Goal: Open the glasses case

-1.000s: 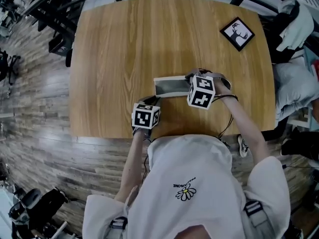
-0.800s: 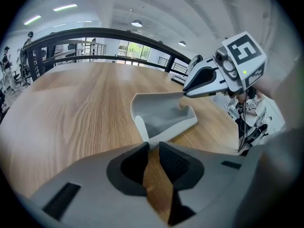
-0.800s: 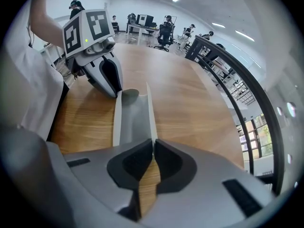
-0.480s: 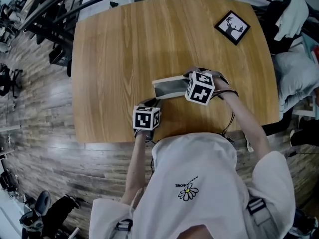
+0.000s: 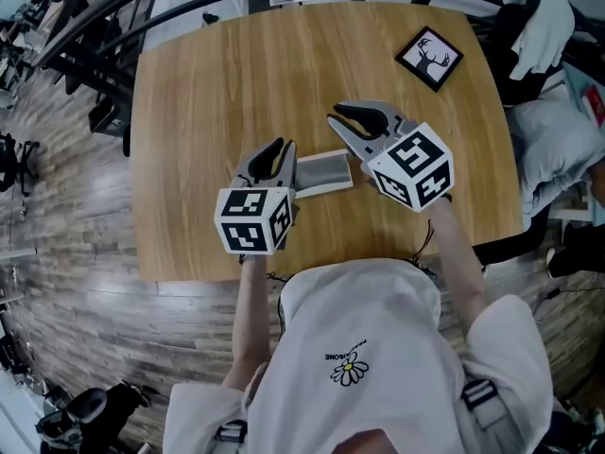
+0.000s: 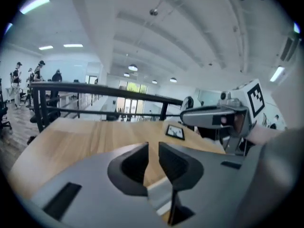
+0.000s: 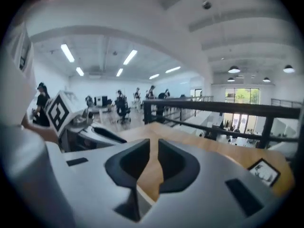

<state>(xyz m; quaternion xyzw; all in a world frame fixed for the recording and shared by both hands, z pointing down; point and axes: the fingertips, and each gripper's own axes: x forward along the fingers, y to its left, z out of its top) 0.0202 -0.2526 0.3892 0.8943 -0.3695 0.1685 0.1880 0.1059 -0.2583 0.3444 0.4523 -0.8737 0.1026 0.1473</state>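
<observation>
glasses case (image 5: 324, 174) lying open, left tool (image 5: 276, 148) closing empty, right tool (image 5: 340, 123) opening empty

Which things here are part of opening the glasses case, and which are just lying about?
In the job: glasses case; left gripper, jaws closing, nothing between them; right gripper, jaws opening, nothing between them.
Lying about: deer picture on the table; clothes beyond its edge.
</observation>
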